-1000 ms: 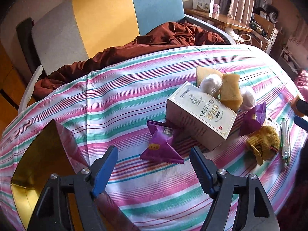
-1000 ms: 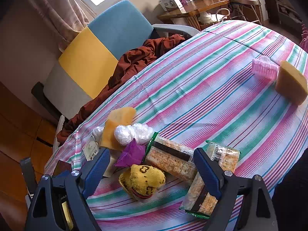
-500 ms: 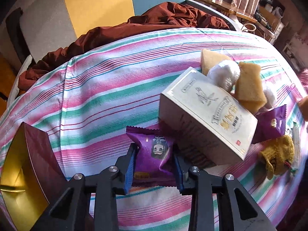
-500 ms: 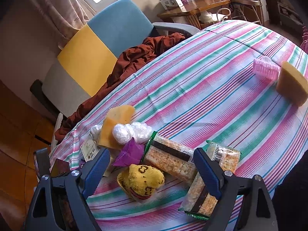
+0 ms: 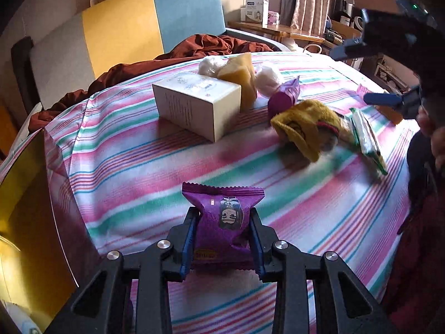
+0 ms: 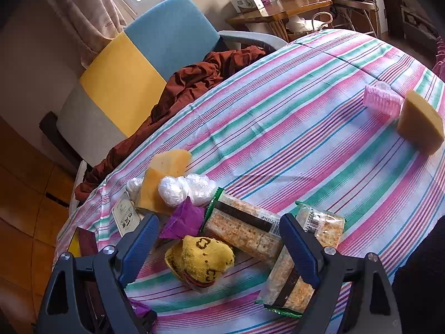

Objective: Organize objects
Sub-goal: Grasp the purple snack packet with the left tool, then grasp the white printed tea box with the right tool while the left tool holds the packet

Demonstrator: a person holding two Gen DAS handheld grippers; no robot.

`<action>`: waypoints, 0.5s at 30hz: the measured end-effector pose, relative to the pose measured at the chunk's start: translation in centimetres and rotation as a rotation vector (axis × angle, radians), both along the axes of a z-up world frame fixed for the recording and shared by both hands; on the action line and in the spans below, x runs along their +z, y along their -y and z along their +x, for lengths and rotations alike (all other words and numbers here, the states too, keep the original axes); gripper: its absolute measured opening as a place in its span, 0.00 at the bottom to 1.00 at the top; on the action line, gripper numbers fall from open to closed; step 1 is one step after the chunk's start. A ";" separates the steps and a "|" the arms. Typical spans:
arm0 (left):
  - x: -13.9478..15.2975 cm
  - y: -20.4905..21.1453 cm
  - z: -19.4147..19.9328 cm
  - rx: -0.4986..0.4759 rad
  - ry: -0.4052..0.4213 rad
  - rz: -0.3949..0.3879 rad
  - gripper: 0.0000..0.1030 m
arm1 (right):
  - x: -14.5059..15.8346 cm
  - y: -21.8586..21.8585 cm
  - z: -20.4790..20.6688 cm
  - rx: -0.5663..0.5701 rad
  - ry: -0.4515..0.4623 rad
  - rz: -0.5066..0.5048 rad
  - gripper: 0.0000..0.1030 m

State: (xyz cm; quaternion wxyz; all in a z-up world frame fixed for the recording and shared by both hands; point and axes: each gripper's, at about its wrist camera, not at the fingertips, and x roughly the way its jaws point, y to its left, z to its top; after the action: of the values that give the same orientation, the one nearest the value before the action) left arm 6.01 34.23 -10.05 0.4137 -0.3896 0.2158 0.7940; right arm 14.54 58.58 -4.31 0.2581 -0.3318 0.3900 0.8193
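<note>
My left gripper (image 5: pixel 224 226) is shut on a purple snack packet (image 5: pixel 224 214) and holds it above the striped tablecloth (image 5: pixel 139 172). A gold-lined box (image 5: pixel 25 222) stands open at the left edge. My right gripper (image 6: pixel 217 239) is open and empty, hovering over a yellow knitted item (image 6: pixel 201 258) and two cracker packs (image 6: pixel 244 229). It shows at the right in the left wrist view (image 5: pixel 370 75). A second purple packet (image 6: pixel 183 220), a cream carton (image 5: pixel 194 103), yellow sponges (image 5: pixel 242 75) and white wrapped balls (image 6: pixel 183 188) lie clustered.
A pink ridged object (image 6: pixel 382 100) and another yellow sponge (image 6: pixel 420 123) lie at the far right of the table. A sofa (image 5: pixel 125 27) with a brown blanket (image 6: pixel 194 80) stands behind the table. A wooden desk (image 6: pixel 278 9) is beyond.
My left gripper closed on the purple packet, lifted it and pulled it back from the cream carton. My right gripper stayed open, almost still.
</note>
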 end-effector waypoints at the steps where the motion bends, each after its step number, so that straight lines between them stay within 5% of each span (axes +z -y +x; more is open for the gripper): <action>1: -0.1 0.5 0.4 -0.004 -0.025 0.023 0.34 | 0.0 0.0 0.0 0.001 0.004 0.002 0.87; 6: -1.0 1.1 1.2 -0.038 -0.147 0.058 0.34 | 0.0 0.3 -0.3 0.012 0.018 0.012 0.87; 11: -1.1 1.0 0.7 -0.033 -0.125 0.076 0.34 | 0.0 1.0 -1.1 0.065 0.024 0.017 0.86; 15: -1.2 1.1 0.7 -0.037 -0.130 0.086 0.34 | -0.3 2.5 -3.2 0.218 0.030 -0.009 0.85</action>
State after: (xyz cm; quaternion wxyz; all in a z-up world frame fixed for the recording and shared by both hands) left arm 6.74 33.12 -11.26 0.4299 -0.3151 0.2149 0.8184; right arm 11.33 56.05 -4.59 0.1717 -0.3855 0.3516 0.8356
